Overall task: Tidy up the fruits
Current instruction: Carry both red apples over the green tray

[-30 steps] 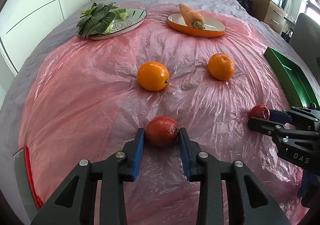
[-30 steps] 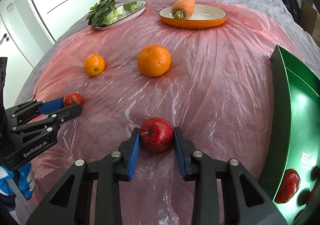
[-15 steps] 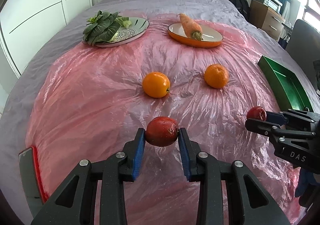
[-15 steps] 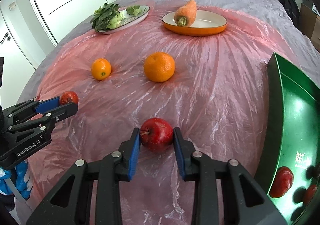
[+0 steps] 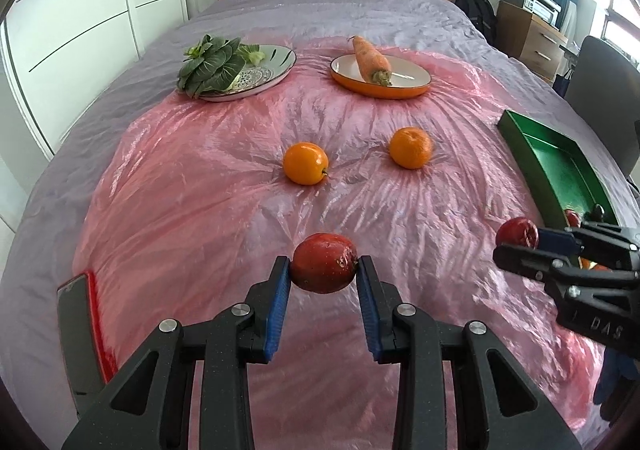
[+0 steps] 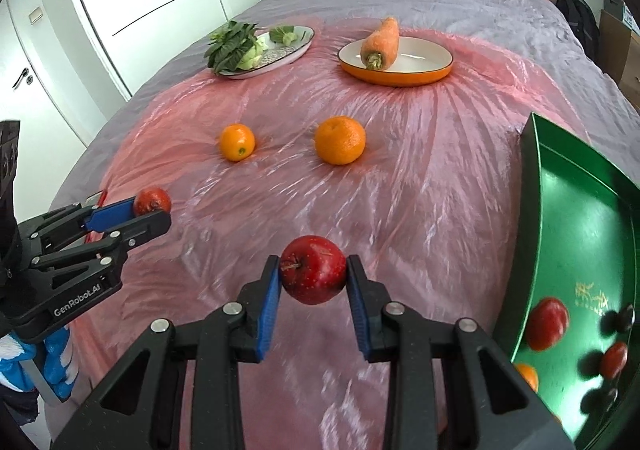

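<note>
My left gripper [image 5: 324, 276] is shut on a dull red apple [image 5: 324, 262] and holds it above the pink plastic sheet. It also shows in the right wrist view [image 6: 150, 205]. My right gripper [image 6: 313, 278] is shut on a shiny red apple [image 6: 313, 269], lifted off the sheet; it shows in the left wrist view [image 5: 518, 238] next to the green tray [image 5: 520, 157]. Two oranges [image 5: 305, 163] [image 5: 411, 147] lie on the sheet ahead. The green tray [image 6: 532, 185] holds red fruit [image 6: 547, 324] and an orange [image 6: 527, 376].
A patterned plate with leafy greens [image 5: 216, 65] and an orange dish with a carrot [image 5: 372, 57] sit at the far end of the bed. A red-edged tray [image 5: 80, 330] lies at the near left. A wardrobe stands left, furniture right.
Both grippers have lifted their apples off the sheet and risen and drawn back, so more of the bed and the green tray shows.
</note>
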Action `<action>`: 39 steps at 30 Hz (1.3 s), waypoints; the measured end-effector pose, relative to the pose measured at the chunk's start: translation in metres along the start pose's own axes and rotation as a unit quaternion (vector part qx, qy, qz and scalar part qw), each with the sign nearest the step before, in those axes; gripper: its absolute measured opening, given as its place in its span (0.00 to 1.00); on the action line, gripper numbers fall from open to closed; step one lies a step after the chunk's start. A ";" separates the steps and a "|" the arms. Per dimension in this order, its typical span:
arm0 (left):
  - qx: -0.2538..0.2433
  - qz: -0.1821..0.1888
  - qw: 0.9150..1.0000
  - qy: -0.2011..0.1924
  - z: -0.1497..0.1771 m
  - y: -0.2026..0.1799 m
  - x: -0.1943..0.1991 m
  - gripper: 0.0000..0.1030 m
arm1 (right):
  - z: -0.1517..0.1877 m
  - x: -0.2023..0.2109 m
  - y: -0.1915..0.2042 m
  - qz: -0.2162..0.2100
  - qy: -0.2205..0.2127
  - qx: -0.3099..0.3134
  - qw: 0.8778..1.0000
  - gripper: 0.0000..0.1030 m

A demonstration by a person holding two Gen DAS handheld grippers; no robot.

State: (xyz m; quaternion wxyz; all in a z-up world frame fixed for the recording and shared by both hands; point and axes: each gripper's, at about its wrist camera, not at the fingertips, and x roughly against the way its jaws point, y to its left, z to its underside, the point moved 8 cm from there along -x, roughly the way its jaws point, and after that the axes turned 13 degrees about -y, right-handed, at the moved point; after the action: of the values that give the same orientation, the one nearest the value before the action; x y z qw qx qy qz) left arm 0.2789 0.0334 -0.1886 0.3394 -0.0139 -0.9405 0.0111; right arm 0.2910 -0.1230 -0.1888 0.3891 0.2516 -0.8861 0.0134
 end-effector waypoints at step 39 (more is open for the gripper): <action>-0.061 0.043 0.996 -0.039 0.039 -0.087 0.151 0.28 | 0.104 0.171 0.008 0.049 -0.007 -0.034 0.998 0.29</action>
State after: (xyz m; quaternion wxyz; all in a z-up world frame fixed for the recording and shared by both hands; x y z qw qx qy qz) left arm 0.1357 -0.0490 -0.1198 0.3007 -0.0744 -0.9503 -0.0312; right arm 0.1185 -0.2131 -0.1413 0.3898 0.1944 -0.9001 0.0004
